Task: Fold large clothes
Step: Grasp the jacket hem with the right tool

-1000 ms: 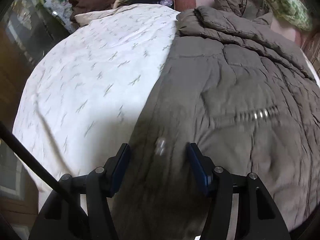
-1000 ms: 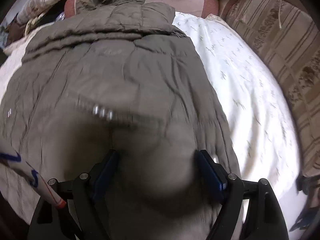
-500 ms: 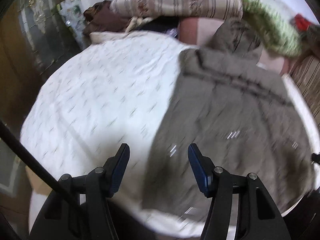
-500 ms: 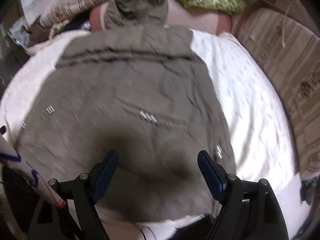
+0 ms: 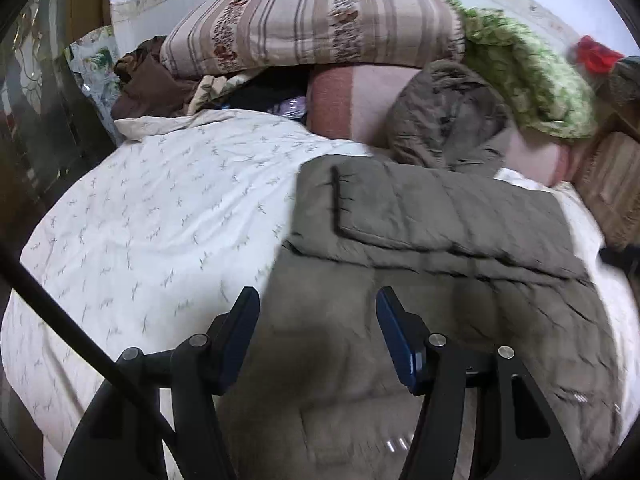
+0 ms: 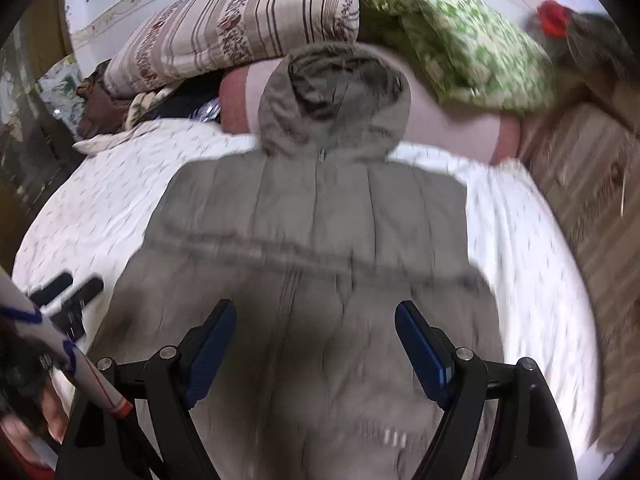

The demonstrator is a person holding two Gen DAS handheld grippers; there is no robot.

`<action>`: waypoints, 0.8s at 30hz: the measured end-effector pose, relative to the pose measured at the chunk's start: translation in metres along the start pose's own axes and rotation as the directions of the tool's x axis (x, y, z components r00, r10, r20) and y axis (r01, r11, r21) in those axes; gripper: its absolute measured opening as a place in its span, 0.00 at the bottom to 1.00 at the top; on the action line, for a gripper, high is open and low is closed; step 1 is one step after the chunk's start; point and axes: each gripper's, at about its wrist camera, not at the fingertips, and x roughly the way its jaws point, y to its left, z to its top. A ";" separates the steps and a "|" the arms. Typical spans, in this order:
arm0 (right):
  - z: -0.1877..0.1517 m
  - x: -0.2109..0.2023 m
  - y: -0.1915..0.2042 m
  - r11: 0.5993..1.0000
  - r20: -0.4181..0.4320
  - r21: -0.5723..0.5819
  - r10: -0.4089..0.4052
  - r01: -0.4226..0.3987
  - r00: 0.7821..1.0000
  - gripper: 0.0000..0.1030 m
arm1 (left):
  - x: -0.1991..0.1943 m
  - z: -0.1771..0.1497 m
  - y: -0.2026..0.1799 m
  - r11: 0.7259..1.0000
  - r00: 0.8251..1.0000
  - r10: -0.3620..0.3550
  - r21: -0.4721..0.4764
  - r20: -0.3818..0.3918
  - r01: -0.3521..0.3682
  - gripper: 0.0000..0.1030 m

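A large grey-brown padded hooded coat (image 5: pixel 440 280) lies flat on a white patterned bedsheet (image 5: pixel 160 216). Its sleeves are folded across the chest. Its hood (image 6: pixel 336 100) rests against the pillows at the far end. My left gripper (image 5: pixel 316 332) is open and empty, raised above the coat's left lower part. My right gripper (image 6: pixel 312 344) is open and empty, raised above the coat's middle (image 6: pixel 320 240). The left gripper also shows in the right wrist view (image 6: pixel 66 292), at the coat's left edge.
A striped quilt (image 5: pixel 312 28), a green floral blanket (image 5: pixel 520 80) and a pink bolster (image 5: pixel 352 104) are piled at the bed's far end. Brown clothes (image 5: pixel 144 84) lie at the far left. A striped sofa or headboard (image 6: pixel 592 200) stands to the right.
Both grippers have lifted up and back from the coat's lower part. The views now take in the whole coat and the pillows. Both stay open.
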 end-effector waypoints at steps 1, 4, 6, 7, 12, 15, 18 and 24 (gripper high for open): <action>0.010 0.005 -0.001 1.000 0.005 0.013 0.003 -0.003 1.000 0.83 | 0.012 0.002 0.003 1.000 1.000 0.022 -0.007 -0.005 -0.022 0.58; 0.059 0.034 -0.007 0.998 0.021 0.067 0.014 -0.016 1.000 0.83 | 0.033 -0.001 0.019 0.998 0.999 0.040 -0.049 -0.019 -0.041 0.58; 0.093 0.052 -0.008 0.997 0.036 0.080 -0.014 0.011 0.999 0.83 | 0.043 -0.006 0.029 0.997 0.998 0.046 -0.060 -0.032 -0.048 0.58; 0.109 0.061 -0.007 0.996 0.035 0.083 -0.019 0.016 0.999 0.83 | 0.050 -0.008 0.034 0.997 0.997 0.051 -0.059 -0.052 -0.054 0.58; 0.200 0.104 -0.001 0.988 0.049 0.145 -0.054 0.046 0.997 0.83 | 0.062 -0.010 0.051 0.994 0.995 0.016 -0.104 -0.097 -0.026 0.58; 0.250 0.126 0.005 0.980 0.074 0.198 -0.045 0.030 0.996 0.83 | 0.067 -0.008 0.052 0.995 0.994 0.008 -0.099 -0.105 -0.018 0.58; 0.284 0.153 0.009 0.966 0.069 0.259 -0.033 0.014 0.997 0.84 | 0.074 -0.008 0.051 0.997 0.992 0.005 -0.074 -0.123 -0.015 0.58; 0.327 0.215 0.016 0.945 0.047 0.325 -0.064 0.045 0.997 0.84 | 0.087 -0.010 0.054 0.994 0.980 -0.063 -0.101 -0.191 0.044 0.58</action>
